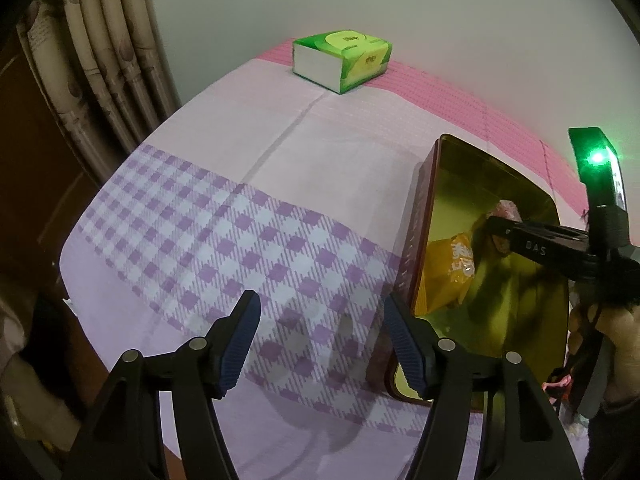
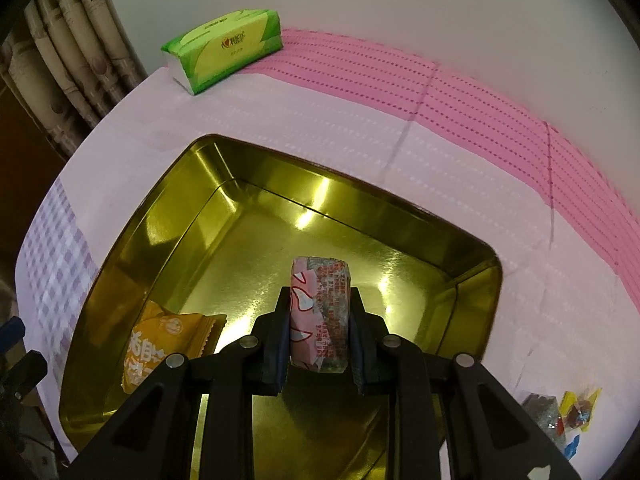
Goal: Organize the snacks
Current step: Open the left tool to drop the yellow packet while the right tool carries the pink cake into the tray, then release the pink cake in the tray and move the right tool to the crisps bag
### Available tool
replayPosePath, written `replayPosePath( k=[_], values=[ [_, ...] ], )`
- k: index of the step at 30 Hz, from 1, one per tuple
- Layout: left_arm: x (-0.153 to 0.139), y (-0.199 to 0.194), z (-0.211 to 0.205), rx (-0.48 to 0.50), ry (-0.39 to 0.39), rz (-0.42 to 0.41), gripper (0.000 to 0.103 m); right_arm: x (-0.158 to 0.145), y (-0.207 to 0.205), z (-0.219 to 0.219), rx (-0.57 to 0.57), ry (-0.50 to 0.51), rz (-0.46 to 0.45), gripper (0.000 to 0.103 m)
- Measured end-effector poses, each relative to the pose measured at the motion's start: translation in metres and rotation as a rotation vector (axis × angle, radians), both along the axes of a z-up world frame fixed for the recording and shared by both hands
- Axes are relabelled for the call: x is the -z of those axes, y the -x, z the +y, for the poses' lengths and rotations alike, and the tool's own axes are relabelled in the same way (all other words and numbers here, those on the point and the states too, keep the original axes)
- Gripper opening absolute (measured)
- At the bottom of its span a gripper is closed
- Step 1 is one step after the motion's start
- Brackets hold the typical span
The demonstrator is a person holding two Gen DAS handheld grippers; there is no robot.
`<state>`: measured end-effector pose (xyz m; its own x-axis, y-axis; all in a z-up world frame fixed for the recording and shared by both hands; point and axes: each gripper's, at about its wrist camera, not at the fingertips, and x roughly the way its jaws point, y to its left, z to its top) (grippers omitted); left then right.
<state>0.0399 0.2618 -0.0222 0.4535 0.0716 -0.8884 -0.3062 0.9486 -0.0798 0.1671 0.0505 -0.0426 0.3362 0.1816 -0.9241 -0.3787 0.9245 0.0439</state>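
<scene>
A gold-lined tin box (image 2: 476,276) sits on the pink and lilac cloth; in the left wrist view the same tin box (image 1: 424,216) lies to the right. An orange snack packet (image 2: 160,352) rests in its left corner, and the orange packet (image 1: 452,276) also shows in the left wrist view. My right gripper (image 2: 320,312) is shut on a pink wrapped snack (image 2: 320,304), held over the inside of the tin. My left gripper (image 1: 320,340) hangs open above the checked cloth, just left of the tin, with nothing between its fingers.
A green tissue pack (image 1: 340,60) stands at the far edge of the table by the wall. Several small wrapped candies (image 2: 568,416) lie on the cloth right of the tin. Curtains (image 1: 100,80) hang at the left.
</scene>
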Motion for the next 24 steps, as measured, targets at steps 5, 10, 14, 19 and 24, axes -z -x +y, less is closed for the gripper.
replayPosePath(
  k=[5,10,14,19,24],
  values=[
    [0.001,0.000,0.000,0.000,0.012,0.003,0.065,0.000,-0.001,0.001,0.005,-0.018,-0.003,0.029],
    [0.001,0.000,-0.001,0.007,0.003,0.001,0.065,-0.019,0.014,-0.005,0.016,-0.064,-0.052,0.047],
    [0.001,0.000,-0.003,0.010,-0.002,0.006,0.065,-0.040,0.037,-0.013,0.003,-0.102,-0.086,0.047],
    [0.001,0.000,-0.004,0.012,-0.015,0.003,0.065,-0.063,0.071,-0.042,0.025,-0.156,-0.097,0.047],
    [0.001,0.000,-0.006,0.015,-0.018,0.007,0.065,-0.080,0.105,-0.098,0.089,-0.100,-0.123,0.047]
  ],
)
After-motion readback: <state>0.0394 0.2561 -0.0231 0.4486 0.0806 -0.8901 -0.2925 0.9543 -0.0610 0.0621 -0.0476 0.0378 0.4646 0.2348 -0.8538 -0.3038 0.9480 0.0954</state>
